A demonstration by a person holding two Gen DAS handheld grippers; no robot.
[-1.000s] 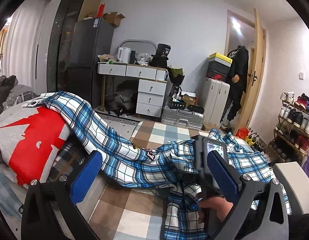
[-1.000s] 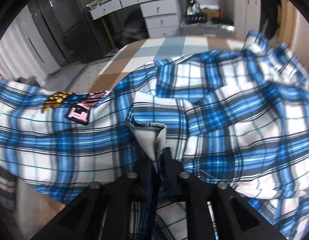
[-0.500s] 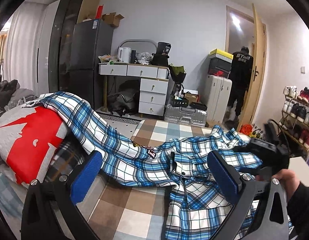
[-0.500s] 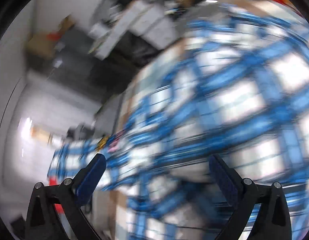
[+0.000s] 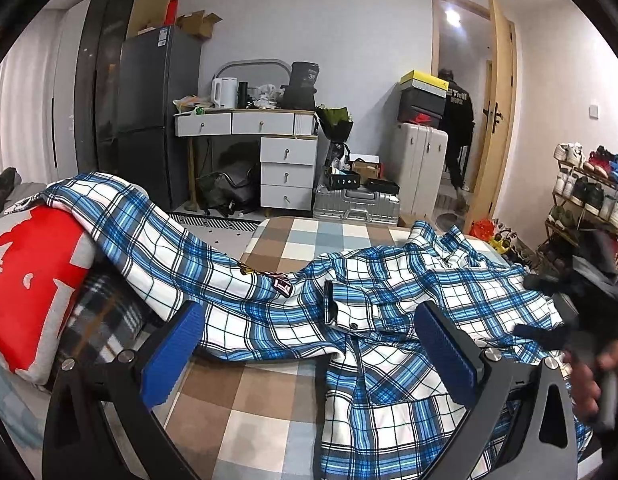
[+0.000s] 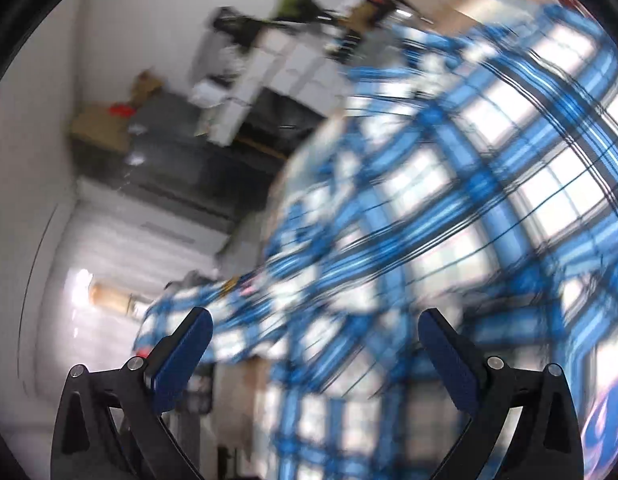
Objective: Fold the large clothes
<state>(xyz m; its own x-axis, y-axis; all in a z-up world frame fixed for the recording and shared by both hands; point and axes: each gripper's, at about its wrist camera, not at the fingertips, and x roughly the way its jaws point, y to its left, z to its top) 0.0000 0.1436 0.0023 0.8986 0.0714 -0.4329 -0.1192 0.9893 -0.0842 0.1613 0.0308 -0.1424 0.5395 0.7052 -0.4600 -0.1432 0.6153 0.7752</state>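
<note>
Checked brown, grey and cream bedding covers the bed [image 5: 269, 408], and the blue plaid shirt [image 5: 389, 320] lies rumpled across it, one sleeve running up over the red-and-grey pillow [image 5: 25, 288] beside the bed. Left gripper [image 5: 309, 356] hovers over the shirt, fingers spread, nothing between them. Right gripper [image 6: 315, 356] is over the shirt's far side from the pillow, fingers [image 6: 181, 356] spread wide and empty, its view blurred.
</note>
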